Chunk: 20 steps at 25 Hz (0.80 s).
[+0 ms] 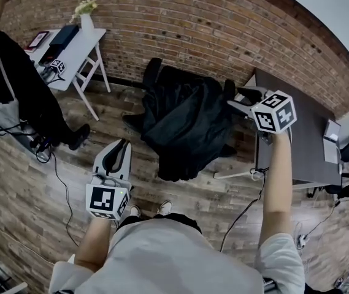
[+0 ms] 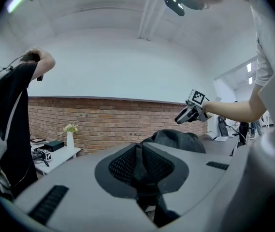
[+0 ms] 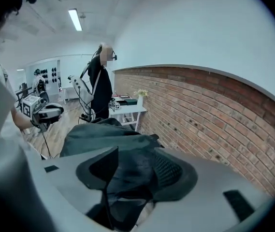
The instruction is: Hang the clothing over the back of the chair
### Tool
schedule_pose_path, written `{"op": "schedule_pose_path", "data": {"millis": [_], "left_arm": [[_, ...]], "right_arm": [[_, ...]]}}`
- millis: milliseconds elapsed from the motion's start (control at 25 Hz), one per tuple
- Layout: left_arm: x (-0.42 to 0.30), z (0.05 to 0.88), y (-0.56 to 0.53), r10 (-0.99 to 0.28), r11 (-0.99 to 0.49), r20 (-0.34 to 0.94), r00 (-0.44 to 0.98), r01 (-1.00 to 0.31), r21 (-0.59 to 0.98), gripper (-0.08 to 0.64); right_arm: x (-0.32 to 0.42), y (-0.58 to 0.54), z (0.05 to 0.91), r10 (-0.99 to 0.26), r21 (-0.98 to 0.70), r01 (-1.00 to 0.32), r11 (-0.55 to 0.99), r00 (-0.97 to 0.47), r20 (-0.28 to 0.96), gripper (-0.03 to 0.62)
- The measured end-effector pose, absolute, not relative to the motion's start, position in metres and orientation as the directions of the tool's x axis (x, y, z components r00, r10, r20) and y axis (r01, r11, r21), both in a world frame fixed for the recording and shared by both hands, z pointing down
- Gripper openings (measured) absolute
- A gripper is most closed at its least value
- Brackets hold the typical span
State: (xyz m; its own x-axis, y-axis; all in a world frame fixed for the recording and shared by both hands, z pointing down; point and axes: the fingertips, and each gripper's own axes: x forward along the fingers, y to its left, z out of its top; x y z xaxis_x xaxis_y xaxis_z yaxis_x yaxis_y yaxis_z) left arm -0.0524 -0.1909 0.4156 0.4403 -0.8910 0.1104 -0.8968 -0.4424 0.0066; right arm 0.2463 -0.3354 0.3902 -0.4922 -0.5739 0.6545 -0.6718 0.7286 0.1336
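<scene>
A black jacket (image 1: 183,124) is draped over a chair in the middle of the head view and hides nearly all of it. My right gripper (image 1: 243,100) is at the jacket's right edge, by the corner of the dark table. In the right gripper view its jaws (image 3: 135,170) stand open, angled down at the dark fabric (image 3: 103,137) lying just past them. My left gripper (image 1: 116,158) is held apart, at the lower left of the chair above the wooden floor. Its jaws (image 2: 139,166) are shut with nothing in them, and the jacket (image 2: 176,140) shows beyond them.
A dark table (image 1: 303,146) stands right of the chair. At the back left is a white side table (image 1: 70,51) with a vase against the brick wall. A person in black (image 1: 21,84) stands at the left, and cables (image 1: 61,176) trail across the floor.
</scene>
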Motion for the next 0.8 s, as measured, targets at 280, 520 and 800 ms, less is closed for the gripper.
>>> {"op": "schedule_pose_path", "data": {"millis": [280, 520, 800], "left_arm": [[-0.042, 0.414, -0.193, -0.873, -0.479, 0.108, 0.476, -0.878, 0.001, 0.057], [-0.048, 0.415, -0.188, -0.869, -0.486, 0.115, 0.482, -0.874, -0.009, 0.057], [-0.065, 0.416, -0.178, -0.866, -0.489, 0.123, 0.485, -0.872, -0.009, 0.057]], "right_arm": [[0.229, -0.32, 0.426, -0.622, 0.105, -0.725, 0.681, -0.497, 0.605, 0.196], [0.232, -0.313, 0.439, -0.709, 0.122, -0.786, 0.607, -0.465, 0.531, 0.119], [0.245, -0.296, 0.445, -0.785, 0.103, -0.864, 0.493, -0.39, 0.481, 0.061]]}}
